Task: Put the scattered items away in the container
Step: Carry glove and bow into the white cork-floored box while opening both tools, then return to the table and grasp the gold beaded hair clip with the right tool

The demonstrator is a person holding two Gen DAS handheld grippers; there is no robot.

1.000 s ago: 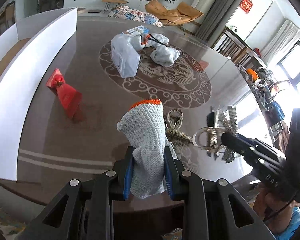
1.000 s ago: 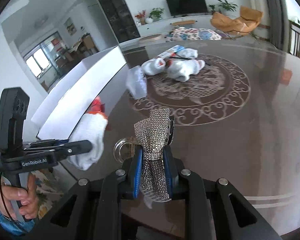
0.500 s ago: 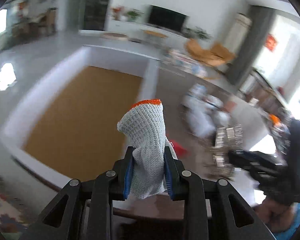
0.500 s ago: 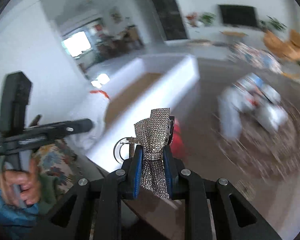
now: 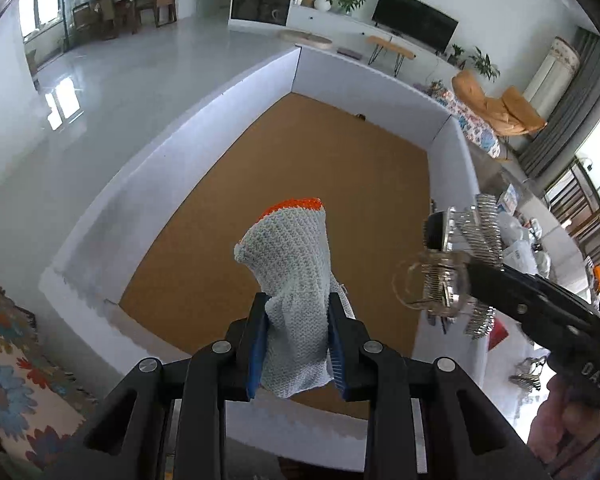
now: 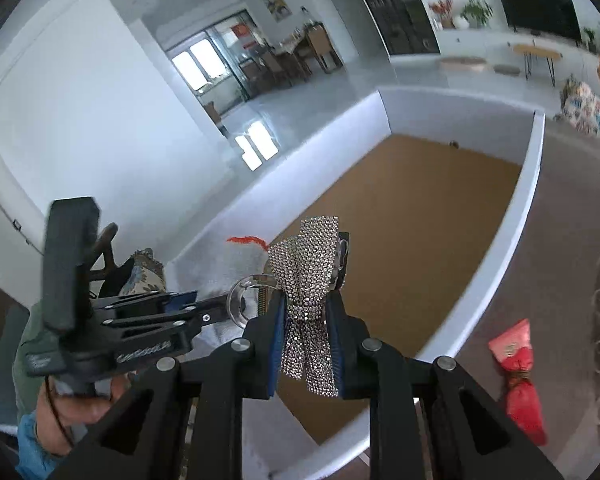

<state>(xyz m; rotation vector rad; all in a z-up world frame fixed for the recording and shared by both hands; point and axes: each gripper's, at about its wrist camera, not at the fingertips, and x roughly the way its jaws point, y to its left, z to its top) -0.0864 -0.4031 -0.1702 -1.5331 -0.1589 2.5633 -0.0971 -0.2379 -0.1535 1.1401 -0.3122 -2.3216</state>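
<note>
A large white box (image 5: 172,136) with a brown cardboard floor fills the left wrist view; the right wrist view shows the white box (image 6: 528,200) from its right side. My left gripper (image 5: 298,340) is shut on a grey knitted glove with an orange cuff (image 5: 292,264), held above the box's near end. My right gripper (image 6: 306,344) is shut on a rhinestone bow hair clip (image 6: 308,276) with a clear comb, over the box's near right corner. In the left wrist view that hair clip (image 5: 456,264) hangs at the right, over the box wall.
A red pouch (image 6: 518,380) lies on the dark table just outside the box's right wall. More white gloves and a clear bag (image 5: 520,248) sit farther right on the table. A floral cushion (image 5: 16,360) is at the left. A hand (image 6: 72,404) grips the left tool.
Both grippers have swung left from over the table's patterned middle to above the white box, each still carrying its item. The red pouch and the pile of gloves have dropped behind to the right.
</note>
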